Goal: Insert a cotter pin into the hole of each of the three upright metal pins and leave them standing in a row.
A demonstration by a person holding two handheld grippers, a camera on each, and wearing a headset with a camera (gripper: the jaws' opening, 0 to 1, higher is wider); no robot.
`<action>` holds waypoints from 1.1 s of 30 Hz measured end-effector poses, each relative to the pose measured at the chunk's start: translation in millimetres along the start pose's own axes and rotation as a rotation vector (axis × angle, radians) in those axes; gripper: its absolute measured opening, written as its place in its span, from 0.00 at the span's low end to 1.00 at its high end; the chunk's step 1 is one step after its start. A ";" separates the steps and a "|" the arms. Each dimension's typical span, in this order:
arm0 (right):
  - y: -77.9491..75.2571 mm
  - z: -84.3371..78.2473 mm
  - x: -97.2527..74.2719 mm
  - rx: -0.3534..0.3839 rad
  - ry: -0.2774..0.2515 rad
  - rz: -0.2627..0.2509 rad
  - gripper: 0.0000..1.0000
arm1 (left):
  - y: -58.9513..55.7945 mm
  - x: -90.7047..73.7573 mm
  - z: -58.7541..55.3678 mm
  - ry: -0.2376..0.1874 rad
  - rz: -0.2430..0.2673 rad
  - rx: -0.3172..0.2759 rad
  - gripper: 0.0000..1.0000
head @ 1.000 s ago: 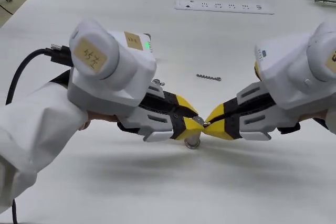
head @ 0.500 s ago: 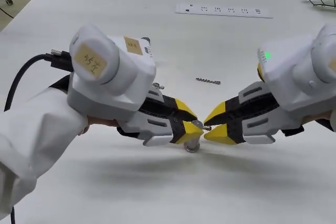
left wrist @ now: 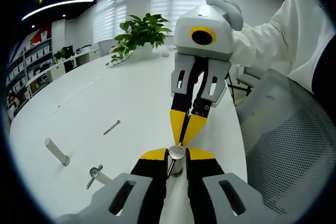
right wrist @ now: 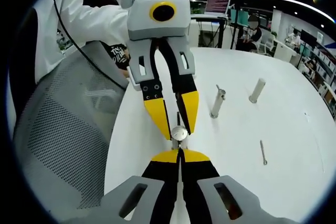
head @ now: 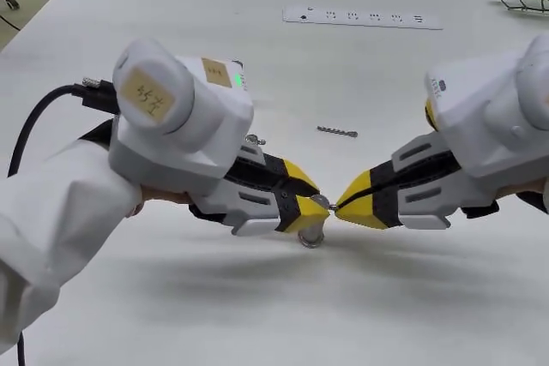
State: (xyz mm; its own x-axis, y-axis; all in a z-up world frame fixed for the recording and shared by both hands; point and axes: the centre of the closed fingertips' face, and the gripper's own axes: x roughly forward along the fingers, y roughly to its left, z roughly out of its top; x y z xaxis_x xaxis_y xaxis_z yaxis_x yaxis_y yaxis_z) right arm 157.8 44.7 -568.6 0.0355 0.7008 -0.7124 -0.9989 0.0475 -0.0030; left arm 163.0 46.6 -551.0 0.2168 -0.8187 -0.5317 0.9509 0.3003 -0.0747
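While the left gripper (head: 317, 203) clamped its yellow-tipped fingers around the upright, round-headed metal pin (head: 312, 234) on the smooth white bench (head: 257, 306), the right gripper (head: 341, 206) pinched its fingers narrow on a thin cotter pin (head: 331, 207) at that head. A spare wire pin (head: 337, 132) lay farther off.

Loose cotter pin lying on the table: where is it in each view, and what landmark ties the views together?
Head view: loose cotter pin lies flat near centre, beyond the upright metal pin.
Left gripper view: loose cotter pin left of centre.
Right gripper view: loose cotter pin at lower right.
Shared landmark: the upright metal pin, low centre in both gripper views.
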 end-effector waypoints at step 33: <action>5.6 12.2 20.6 0.077 -0.021 -0.017 0.16 | -15.8 -23.7 -21.4 -0.062 0.023 -0.015 0.89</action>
State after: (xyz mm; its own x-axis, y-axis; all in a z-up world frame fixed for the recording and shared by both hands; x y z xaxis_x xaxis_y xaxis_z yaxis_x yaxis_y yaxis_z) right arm 153.4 68.1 -574.8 0.0544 0.7144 -0.6976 -0.9928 0.1136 0.0389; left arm 138.2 71.7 -555.2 0.2526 -0.8402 -0.4798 0.9422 0.3264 -0.0754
